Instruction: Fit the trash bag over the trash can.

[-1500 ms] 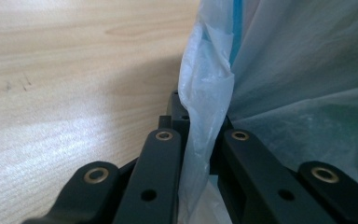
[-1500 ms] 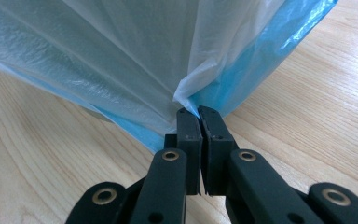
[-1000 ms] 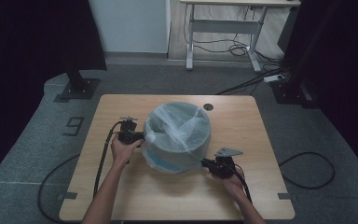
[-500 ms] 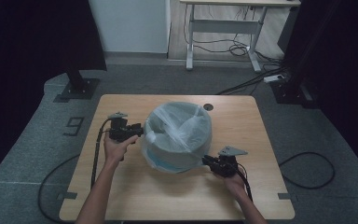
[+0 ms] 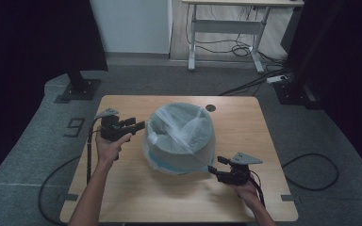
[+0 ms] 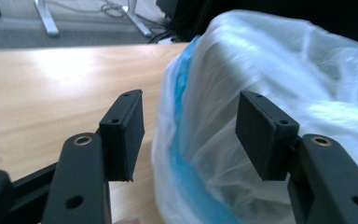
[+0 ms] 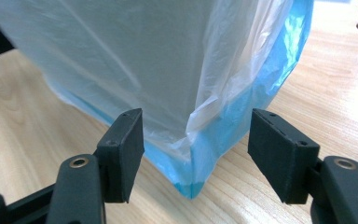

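Blue bin lined with a clear plastic bag sits mid-table. Left claw stands apart at the bag's upper edge, jaws just opened wide, pads touching nothing. Right claw, also just opened, straddles the bin's lower corner without pressing it.

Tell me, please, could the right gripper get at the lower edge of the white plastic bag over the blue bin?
Probably yes: the right gripper has open jaws straddling the white plastic bag's corner over the blue bin, with nothing between.
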A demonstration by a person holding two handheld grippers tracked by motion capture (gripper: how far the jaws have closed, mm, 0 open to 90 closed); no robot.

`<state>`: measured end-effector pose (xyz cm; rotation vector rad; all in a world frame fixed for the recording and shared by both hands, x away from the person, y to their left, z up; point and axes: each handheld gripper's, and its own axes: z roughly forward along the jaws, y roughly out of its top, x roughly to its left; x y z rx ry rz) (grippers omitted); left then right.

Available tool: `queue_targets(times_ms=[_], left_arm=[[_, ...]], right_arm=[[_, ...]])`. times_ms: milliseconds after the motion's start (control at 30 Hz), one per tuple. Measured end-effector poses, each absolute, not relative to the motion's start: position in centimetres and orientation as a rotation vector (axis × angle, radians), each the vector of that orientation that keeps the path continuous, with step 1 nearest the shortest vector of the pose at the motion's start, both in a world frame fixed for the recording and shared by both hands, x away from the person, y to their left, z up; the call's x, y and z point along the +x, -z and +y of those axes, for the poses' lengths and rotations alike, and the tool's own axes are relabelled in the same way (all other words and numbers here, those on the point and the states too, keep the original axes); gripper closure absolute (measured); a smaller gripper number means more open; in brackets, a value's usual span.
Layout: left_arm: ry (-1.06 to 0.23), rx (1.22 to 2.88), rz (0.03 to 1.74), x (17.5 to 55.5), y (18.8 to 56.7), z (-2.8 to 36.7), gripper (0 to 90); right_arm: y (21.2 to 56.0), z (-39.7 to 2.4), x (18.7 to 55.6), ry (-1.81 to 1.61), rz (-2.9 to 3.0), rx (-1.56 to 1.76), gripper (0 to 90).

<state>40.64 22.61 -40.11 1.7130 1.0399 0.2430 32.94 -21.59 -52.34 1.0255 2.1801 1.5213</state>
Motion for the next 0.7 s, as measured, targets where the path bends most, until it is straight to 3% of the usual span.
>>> queue_targets(times_ms=[700], left_arm=[[-0.227,1.834,0.845,40.1,33.5,17.7,25.9]], right_arm=[[52.3,-25.4,31.8,-1.51,2.215,0.984,34.8]])
